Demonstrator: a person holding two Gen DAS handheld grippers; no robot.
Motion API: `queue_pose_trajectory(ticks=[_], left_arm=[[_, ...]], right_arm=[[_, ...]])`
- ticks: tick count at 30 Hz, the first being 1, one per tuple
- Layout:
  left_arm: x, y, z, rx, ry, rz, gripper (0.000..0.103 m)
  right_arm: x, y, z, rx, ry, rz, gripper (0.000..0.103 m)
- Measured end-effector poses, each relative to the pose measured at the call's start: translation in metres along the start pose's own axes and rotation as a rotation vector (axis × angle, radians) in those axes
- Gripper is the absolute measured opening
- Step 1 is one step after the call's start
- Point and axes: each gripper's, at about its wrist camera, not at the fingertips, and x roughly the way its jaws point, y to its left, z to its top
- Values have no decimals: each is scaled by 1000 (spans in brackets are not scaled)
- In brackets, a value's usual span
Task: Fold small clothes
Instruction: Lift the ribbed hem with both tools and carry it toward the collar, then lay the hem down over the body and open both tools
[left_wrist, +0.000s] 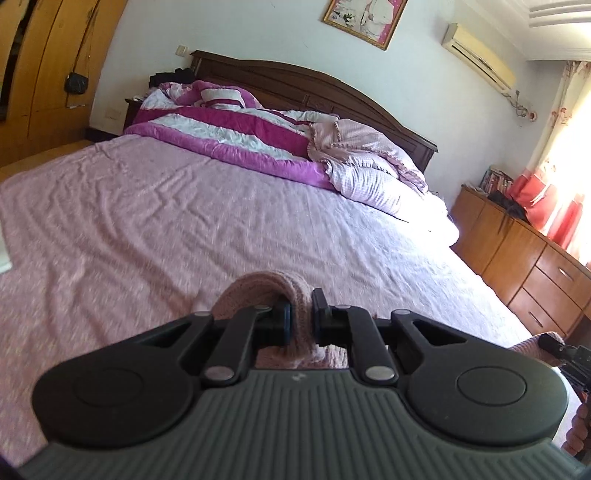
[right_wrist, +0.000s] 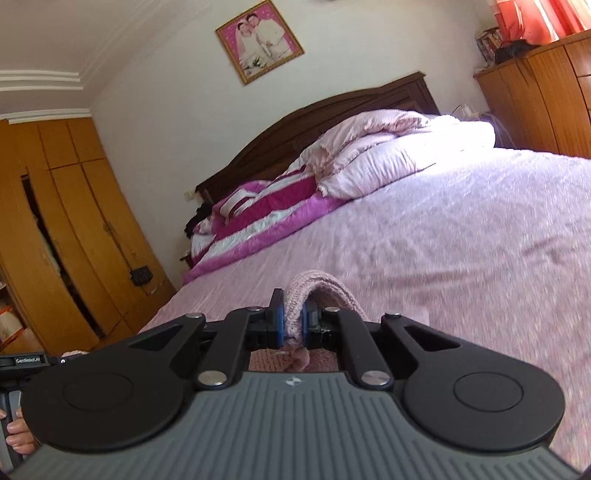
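A pink knitted garment (left_wrist: 255, 291) is pinched in my left gripper (left_wrist: 300, 314), which is shut on a fold of it; the knit loops up and to the left of the fingers. My right gripper (right_wrist: 291, 321) is shut on another part of the same pink knit (right_wrist: 317, 286), which arches to the right. Both grippers are held above the pink bedsheet (left_wrist: 184, 221); the sheet also shows in the right wrist view (right_wrist: 461, 229). The rest of the garment hangs below, hidden by the gripper bodies. The right gripper's edge shows in the left wrist view (left_wrist: 569, 354).
A bunched magenta and white quilt (left_wrist: 236, 125) and a pale pink duvet (left_wrist: 373, 173) lie by the dark headboard (left_wrist: 332, 85). Wooden drawers (left_wrist: 535, 266) stand to the bed's right, a wardrobe (right_wrist: 62, 229) to its left.
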Motion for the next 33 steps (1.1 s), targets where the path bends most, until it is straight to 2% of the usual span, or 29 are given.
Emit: queue_pose_trajectory(ticks=[5,12,16,18,20,22,25,28,30,33], left_arm=[[60,11,3,-10,48,68,13],[135,36,-21,16,162,173,13],[164,49,-37,29,243,192,15],[164,52,-40,22,249,183,18],[160,52,-38,26,254,163,26],[152,52,-36,32,261,142,43],[131,48,-34,51,245,114,57],[114,43,-37,72,245,70,70],[108,39,-43,102,271,32,70],[108,30,-53,143,298,1,70]], right_arm=[[56,-8,0,-42,26,-60,9],[142,-34,-35,-87,121,-185,9],[175,-57,-58,-70,197,-266,10],[183,-64,-67,-67,233,-278,11],[181,-65,-72,-71,232,-273,19],[176,-62,-70,-72,235,-273,32],[161,-55,-65,-75,233,-263,42],[140,-42,-65,-80,229,-232,45],[129,-31,-71,-103,240,-191,45],[124,-12,-87,-204,260,-168,45]])
